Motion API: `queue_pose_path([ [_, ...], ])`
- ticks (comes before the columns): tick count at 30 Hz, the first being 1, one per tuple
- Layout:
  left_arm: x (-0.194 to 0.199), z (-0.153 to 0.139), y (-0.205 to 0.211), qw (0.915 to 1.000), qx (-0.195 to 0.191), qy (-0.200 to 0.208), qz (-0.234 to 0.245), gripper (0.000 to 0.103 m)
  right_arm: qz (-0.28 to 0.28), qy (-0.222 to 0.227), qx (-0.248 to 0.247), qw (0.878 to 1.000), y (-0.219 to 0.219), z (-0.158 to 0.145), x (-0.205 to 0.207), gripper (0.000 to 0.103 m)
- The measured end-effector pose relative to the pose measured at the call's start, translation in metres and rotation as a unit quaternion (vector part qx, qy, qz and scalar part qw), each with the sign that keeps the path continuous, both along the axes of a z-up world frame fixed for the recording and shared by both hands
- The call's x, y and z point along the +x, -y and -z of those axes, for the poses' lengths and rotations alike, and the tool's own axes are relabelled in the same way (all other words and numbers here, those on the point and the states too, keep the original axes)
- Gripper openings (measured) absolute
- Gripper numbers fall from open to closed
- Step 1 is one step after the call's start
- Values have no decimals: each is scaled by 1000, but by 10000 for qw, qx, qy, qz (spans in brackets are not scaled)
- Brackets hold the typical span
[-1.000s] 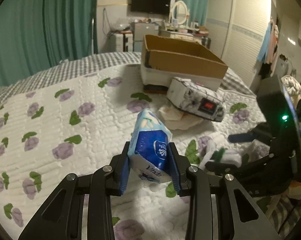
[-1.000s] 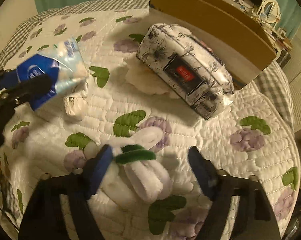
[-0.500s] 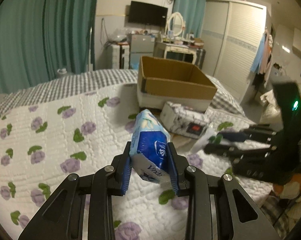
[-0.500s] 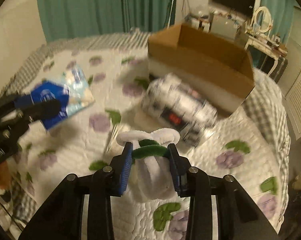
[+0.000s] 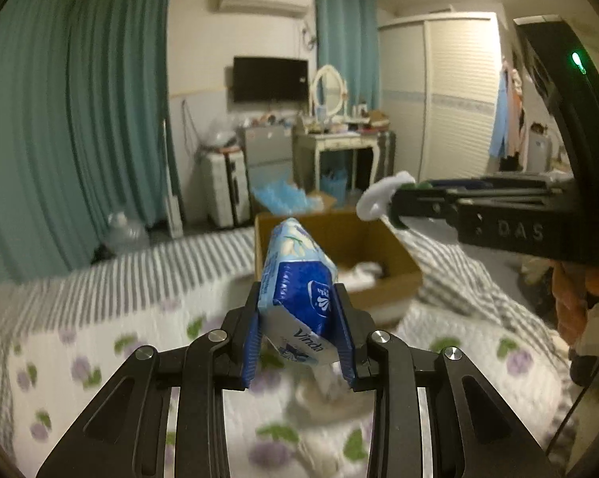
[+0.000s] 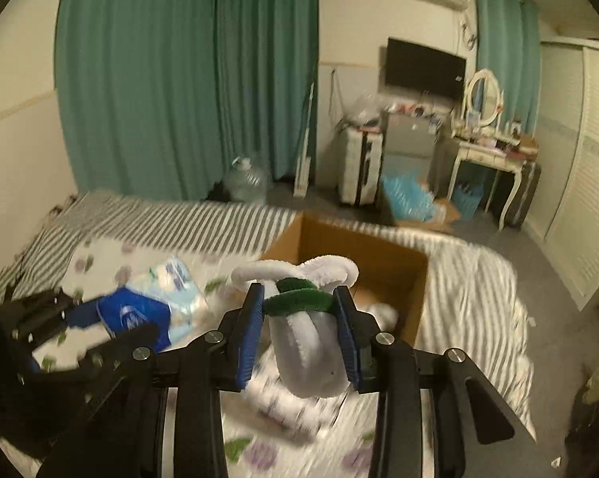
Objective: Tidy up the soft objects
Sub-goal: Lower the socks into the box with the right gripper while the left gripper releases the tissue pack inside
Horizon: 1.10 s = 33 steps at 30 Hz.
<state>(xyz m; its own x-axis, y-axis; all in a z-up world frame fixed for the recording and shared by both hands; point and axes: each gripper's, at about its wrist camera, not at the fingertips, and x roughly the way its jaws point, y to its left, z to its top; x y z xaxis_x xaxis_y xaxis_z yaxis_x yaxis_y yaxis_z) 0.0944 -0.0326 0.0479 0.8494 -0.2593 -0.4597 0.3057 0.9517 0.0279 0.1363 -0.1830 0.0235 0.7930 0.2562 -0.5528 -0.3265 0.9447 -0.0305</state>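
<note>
My left gripper (image 5: 299,328) is shut on a blue tissue pack (image 5: 297,283), held in the air above the floral quilt; the pack also shows in the right wrist view (image 6: 148,306). My right gripper (image 6: 299,326) is shut on a white plush toy with a green band (image 6: 303,310), held above the bed in front of the open cardboard box (image 6: 379,263). In the left wrist view the right gripper (image 5: 395,203) holds the white toy (image 5: 379,195) above the box (image 5: 395,279), which holds something white.
The box stands at the far end of the bed on a grey striped sheet (image 5: 140,271). Beyond are green curtains (image 6: 180,79), a white suitcase (image 6: 359,167), a dressing table (image 6: 490,159) and a wardrobe (image 5: 458,99).
Both grippers have risen and moved toward the box with their loads. The right gripper closed on the white toy and lifted it off the quilt.
</note>
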Motion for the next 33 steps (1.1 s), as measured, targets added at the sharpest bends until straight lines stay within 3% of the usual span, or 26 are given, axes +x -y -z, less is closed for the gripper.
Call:
queue_pose_path([
  [4,43,-4,10,10000,47,-30,50,31,238,243,-7,9994,4,-25,32,35],
  [7,77,5,19,9998,139,-88,80,31,455,294,26,9985,10,-25,62,35],
  [13,136,47,41,9987,262,-420,145,31,829,12,497,9953,35,15,112,35],
  [18,160,69,52,9979,351,-516,185,31,894,-299,429,9946,47,62,141,39],
  [19,162,70,54,9978,363,-507,204,31,896,-319,459,9944,51,67,142,42],
  [22,164,70,60,9982,348,-448,201,35,907,-384,634,9931,61,79,150,76],
  [24,165,70,62,9981,357,-492,132,42,1050,-320,684,9916,69,82,150,78],
  [26,163,68,63,9981,429,-442,-75,67,1123,-226,812,9901,77,79,146,79],
  [33,135,36,48,9986,381,-199,-310,71,1377,188,961,9856,91,45,117,93],
])
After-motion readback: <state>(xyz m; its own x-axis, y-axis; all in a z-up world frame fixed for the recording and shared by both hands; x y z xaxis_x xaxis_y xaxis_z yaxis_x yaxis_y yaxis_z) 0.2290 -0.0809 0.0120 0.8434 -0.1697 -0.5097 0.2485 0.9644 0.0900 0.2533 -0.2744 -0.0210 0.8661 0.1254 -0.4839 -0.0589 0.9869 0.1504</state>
